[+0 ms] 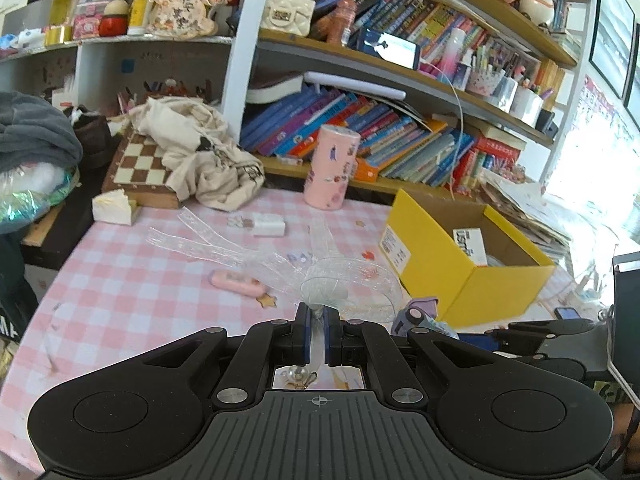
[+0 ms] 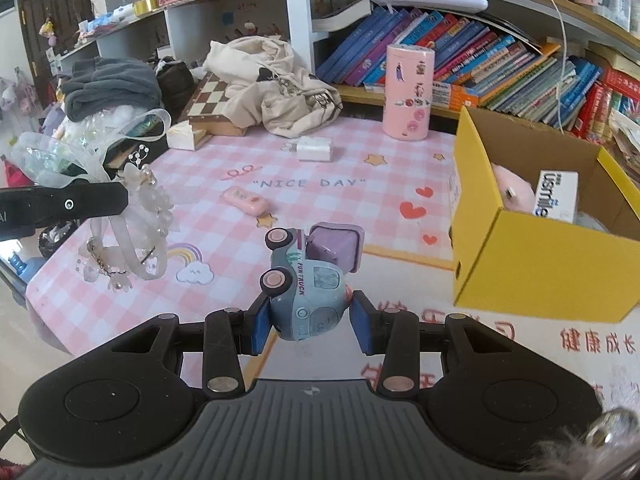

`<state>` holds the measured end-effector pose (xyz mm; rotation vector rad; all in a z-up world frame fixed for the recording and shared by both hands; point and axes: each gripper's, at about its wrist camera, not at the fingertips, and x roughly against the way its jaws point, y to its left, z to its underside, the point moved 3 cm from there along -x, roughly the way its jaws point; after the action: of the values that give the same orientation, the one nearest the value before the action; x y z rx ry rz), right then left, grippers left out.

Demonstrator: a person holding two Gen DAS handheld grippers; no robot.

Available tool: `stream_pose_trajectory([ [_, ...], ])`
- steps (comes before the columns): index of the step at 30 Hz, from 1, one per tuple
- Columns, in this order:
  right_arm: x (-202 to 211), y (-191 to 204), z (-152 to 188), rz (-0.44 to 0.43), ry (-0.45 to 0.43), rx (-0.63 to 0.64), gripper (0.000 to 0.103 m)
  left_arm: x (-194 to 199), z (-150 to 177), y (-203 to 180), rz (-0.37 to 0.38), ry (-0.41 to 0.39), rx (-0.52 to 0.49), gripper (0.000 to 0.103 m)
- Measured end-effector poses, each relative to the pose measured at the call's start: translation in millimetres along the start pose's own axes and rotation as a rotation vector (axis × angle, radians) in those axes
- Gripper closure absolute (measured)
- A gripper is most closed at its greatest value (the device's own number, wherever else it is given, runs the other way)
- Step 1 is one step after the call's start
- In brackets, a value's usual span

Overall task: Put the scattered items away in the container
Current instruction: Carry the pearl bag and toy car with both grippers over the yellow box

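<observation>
Presently, left gripper fingers pinch the beaded ribbon hair bow; right gripper fingers clamp the toy truck. Trailing ribbon may snag the yellow box rim.

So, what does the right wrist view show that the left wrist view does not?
Only the right wrist view shows the whole toy truck between the right gripper jaws, the beaded ornament hanging from the left gripper, a pink plush thing inside the yellow box, and the "NICE DAY" print.

Only the left wrist view shows the left gripper jaws shut on the sheer ribbon, and the upper shelves.

Both show the box, the pink cylinder, the pink eraser-like case, the chessboard.
</observation>
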<state>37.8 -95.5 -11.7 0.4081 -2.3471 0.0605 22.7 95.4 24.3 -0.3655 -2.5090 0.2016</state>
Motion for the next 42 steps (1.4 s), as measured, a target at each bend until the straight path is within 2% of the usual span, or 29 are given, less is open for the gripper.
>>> stream_pose_trajectory([
  [15,18,-23,30,0.067,0.055,-0.051,0.064,-7,21,-28,0.088,0.062,-0.014,0.099],
  [42,78,-107,62,0.222,-0.001,-0.209,0.064,-24,12,-112,0.212,0.065,-0.146,0.099],
])
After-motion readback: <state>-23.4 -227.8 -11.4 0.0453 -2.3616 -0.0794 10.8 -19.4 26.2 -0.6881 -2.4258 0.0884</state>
